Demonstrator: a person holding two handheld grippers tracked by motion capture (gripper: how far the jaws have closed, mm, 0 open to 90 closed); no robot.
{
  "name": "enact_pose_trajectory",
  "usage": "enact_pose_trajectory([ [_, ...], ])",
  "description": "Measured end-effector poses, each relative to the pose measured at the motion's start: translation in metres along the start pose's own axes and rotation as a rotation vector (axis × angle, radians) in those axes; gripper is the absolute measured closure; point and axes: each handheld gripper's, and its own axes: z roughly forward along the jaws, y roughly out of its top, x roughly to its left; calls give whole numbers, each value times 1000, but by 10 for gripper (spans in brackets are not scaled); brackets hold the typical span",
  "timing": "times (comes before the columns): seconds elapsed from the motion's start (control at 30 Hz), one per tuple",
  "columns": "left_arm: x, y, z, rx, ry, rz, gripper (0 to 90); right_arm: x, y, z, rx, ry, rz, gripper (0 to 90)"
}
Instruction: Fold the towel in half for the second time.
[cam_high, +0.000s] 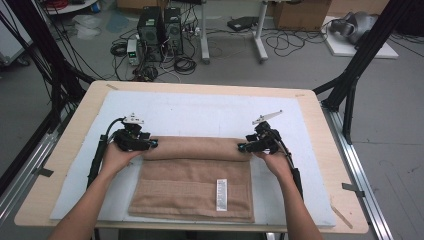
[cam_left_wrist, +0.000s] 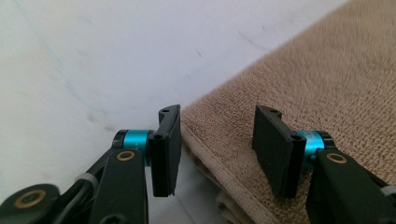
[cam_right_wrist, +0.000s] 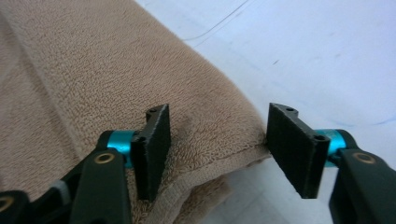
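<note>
Lying crosswise on the white mat (cam_high: 200, 112) of the table (cam_high: 320, 150), the tan towel (cam_high: 192, 187) has its rolled far fold running from nine o'clock to three o'clock, one end at each hand. The left tongs (cam_high: 152, 144) sit at the nine o'clock end, the right tongs (cam_high: 243, 147) at the three o'clock end, equally near. Both stand spread, pads straddling the hemmed corner without pinching it, as the left (cam_left_wrist: 217, 149) and right (cam_right_wrist: 217, 149) gripper views show. The towel is thick looped terry, folded in layers, a white label (cam_high: 221, 194) toward six o'clock.
</note>
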Motion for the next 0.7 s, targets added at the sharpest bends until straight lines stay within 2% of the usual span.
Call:
enact_pose_trajectory([
  [0.07, 0, -1, -1, -4, -26, -2, 601, 0, -1, 2, 11, 46, 11, 513],
  [0.13, -3, 0, -1, 2, -33, 16, 684, 1, -1, 3, 23, 83, 7, 627],
  [0.23, -7, 1, -4, 1, -19, 49, 800, 7, 1, 0, 32, 87, -40, 745],
  [0.3, -7, 2, -9, -13, -9, 58, 844, 11, 3, -4, 24, 72, -70, 768],
  [0.47, -8, 0, -31, -105, -17, 48, 859, 20, 5, -20, -27, 69, -109, 778],
  [0.57, -14, -3, -47, -143, -21, 75, 861, 31, 4, -33, -53, 75, -143, 777],
  [0.7, -31, -14, -71, -192, -26, 128, 861, 50, -4, -50, -89, 98, -195, 771],
])
